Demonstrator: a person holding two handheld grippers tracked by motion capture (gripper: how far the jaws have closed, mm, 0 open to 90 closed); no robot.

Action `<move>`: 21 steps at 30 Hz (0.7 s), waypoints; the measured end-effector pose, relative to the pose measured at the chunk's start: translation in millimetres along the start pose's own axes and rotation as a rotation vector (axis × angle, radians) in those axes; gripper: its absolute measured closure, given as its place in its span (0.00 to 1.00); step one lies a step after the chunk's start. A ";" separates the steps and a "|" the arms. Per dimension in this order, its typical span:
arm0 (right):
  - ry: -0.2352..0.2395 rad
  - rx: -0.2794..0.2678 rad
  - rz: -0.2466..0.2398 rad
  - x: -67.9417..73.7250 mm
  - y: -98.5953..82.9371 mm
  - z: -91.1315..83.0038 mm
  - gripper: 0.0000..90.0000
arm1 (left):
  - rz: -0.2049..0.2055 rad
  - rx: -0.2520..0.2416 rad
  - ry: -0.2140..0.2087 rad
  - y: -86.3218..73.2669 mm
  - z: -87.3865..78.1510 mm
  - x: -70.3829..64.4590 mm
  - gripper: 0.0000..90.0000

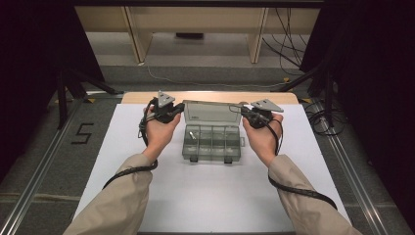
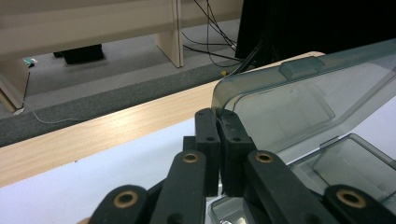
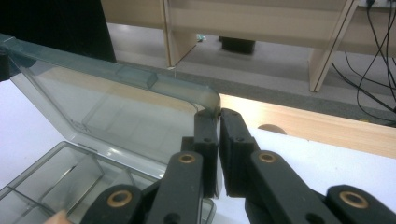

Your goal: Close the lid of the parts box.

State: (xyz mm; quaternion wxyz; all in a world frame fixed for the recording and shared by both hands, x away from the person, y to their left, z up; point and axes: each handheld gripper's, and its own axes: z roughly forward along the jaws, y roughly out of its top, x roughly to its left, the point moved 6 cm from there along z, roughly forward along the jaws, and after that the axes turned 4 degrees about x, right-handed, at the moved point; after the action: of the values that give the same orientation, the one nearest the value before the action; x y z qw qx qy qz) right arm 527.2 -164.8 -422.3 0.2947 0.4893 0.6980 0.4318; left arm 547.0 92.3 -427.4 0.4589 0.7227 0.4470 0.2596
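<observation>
high view: a clear grey plastic box (image 1: 212, 143) sits near the middle of the white-covered counter (image 1: 205, 196), a little toward the far edge, with its lid (image 1: 211, 112) standing open and leaning back toward the far side. the box base is split into small compartments, and a small pale metal part (image 1: 192, 135) lies in the far left one. the left tongs (image 1: 172, 111) meet the lid at its upper left corner, and the right tongs (image 1: 246, 113) meet it at its upper right corner, a hand behind each and a black cable trailing back along each beige sleeve.

left gripper view: the left tongs (image 2: 219, 122) are nearly closed, pinched on the rounded corner of the lid (image 2: 299, 100), with its edge caught between the tips. the compartments of the box (image 2: 355, 163) show below the lid.

right gripper view: the right tongs (image 3: 218, 120) are likewise narrow, gripping the other rounded corner of the lid (image 3: 107, 100). a strip of bare wood (image 3: 317, 123) runs along the counter's far edge behind the tips.
</observation>
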 end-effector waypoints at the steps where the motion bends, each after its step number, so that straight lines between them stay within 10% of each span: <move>1: 0.003 -0.004 0.000 0.1 -0.4 -0.5 0.96 | 0.003 0.001 -0.001 -0.4 -0.5 -0.1 0.97; 21: 0.011 -0.011 -0.026 3.9 -7.9 -8.3 0.96 | 0.027 -0.006 -0.002 -6.6 -6.8 -3.5 0.97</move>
State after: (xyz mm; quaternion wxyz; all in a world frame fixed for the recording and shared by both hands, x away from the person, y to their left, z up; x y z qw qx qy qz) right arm 515.5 -164.9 -425.5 0.2992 0.4762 0.7035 0.4345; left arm 537.4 93.3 -430.1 0.4580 0.7275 0.4358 0.2666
